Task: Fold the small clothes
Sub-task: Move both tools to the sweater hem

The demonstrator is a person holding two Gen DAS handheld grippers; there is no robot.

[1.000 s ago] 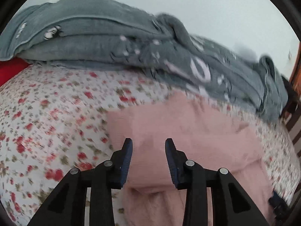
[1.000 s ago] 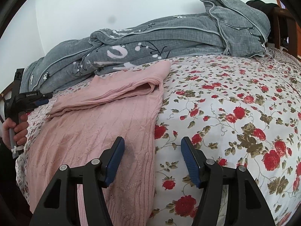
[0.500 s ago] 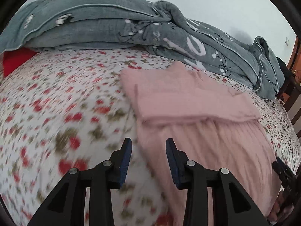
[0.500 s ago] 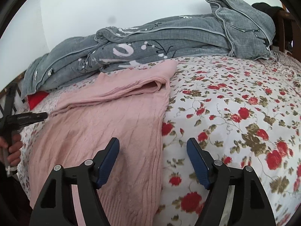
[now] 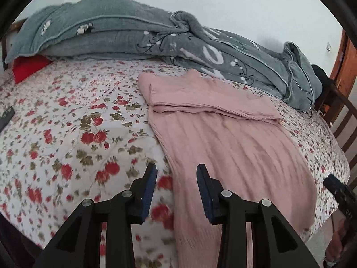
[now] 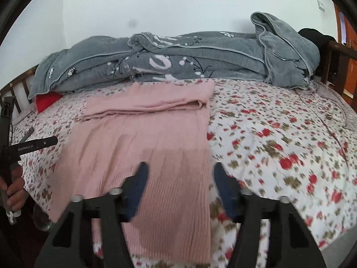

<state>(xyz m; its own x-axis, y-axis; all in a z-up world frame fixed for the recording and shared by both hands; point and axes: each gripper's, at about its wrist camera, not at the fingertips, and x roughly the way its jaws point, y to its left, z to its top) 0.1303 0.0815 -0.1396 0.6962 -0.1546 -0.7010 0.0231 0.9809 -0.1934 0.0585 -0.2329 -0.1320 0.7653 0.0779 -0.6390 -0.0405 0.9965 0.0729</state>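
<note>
A pink knit garment [image 5: 223,138] [image 6: 145,138] lies flat on the floral bed, its far part folded over into a band. My left gripper [image 5: 176,172] hovers over the garment's near left edge, open, with nothing between its pads. My right gripper [image 6: 181,169] hangs above the near right edge; its jaws are closing, with only air between them and the knit below. In the right wrist view the left gripper [image 6: 29,146] shows at the left rim, held by a hand [image 6: 13,192]. The left wrist view catches the right gripper [image 5: 341,194] at its right rim.
A crumpled grey blanket [image 5: 156,38] [image 6: 178,55] runs along the wall side. A red pillow [image 5: 29,67] peeks from under it. The floral sheet [image 5: 67,134] spreads around the garment. Wooden bed rails [image 5: 343,116] stand at the right, and a dark object [image 5: 6,116] lies at the left rim.
Both grippers drew back toward the garment's near end. The left one went from over the pink knit to its left edge. The right jaws widened, then narrowed.
</note>
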